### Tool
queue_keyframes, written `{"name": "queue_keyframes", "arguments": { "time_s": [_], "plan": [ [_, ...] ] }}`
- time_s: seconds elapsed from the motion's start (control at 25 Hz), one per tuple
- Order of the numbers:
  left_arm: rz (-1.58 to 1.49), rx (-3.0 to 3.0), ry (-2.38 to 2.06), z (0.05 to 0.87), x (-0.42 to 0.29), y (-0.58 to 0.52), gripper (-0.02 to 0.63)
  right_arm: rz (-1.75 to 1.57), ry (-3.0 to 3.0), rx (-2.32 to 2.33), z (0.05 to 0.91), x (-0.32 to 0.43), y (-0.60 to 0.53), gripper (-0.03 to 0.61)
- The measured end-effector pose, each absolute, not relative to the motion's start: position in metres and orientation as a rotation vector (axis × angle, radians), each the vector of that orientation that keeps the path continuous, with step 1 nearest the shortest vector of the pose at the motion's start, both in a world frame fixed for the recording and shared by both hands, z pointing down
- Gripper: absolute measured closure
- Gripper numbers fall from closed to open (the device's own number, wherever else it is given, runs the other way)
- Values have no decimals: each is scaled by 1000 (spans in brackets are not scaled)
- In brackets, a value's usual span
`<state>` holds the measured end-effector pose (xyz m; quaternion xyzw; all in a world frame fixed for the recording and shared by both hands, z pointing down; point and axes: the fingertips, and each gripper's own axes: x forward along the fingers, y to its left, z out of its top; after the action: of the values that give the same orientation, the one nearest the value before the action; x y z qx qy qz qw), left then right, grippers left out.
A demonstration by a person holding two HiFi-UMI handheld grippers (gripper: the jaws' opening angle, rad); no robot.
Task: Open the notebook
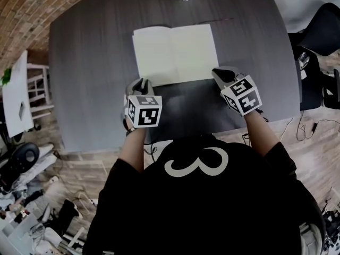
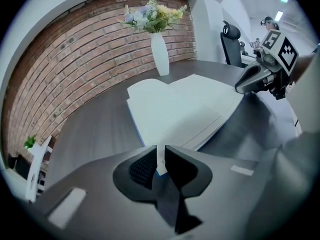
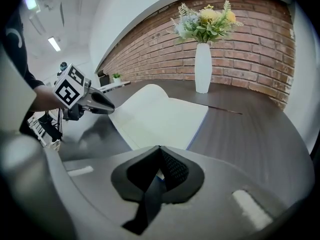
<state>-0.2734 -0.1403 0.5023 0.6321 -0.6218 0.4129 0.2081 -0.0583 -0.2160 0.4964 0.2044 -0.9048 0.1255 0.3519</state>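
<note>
Notebook lies wide open and flat on the table, white pages up. My left gripper pinches a thin page edge at its near left corner. My right gripper is clamped on the near right corner. If I tug hard or pull my hands apart, I think the paper could rip or crease.
</note>
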Motion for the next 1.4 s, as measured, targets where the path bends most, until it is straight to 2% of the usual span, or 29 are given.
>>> {"name": "queue_keyframes", "arguments": {
  "time_s": [0.16,0.56,1.0,1.2,1.4],
  "plan": [
    [1162,1760,-1734,504,-272,-141,564,365,-2331,535,499,-55,-217,577],
    [1024,1772,-1840,474,-272,-142,518,405,-2414,613,476,-50,-222,577],
    [922,1822,-1914,428,-241,-126,506,412,-2550,545,424,-41,-191,577],
    [840,1858,-1903,410,-212,-110,511,362,-2618,453,397,-35,-164,577],
    [625,1936,-1778,390,-165,-89,555,314,-2708,339,366,-26,-133,577]
  ]
}}
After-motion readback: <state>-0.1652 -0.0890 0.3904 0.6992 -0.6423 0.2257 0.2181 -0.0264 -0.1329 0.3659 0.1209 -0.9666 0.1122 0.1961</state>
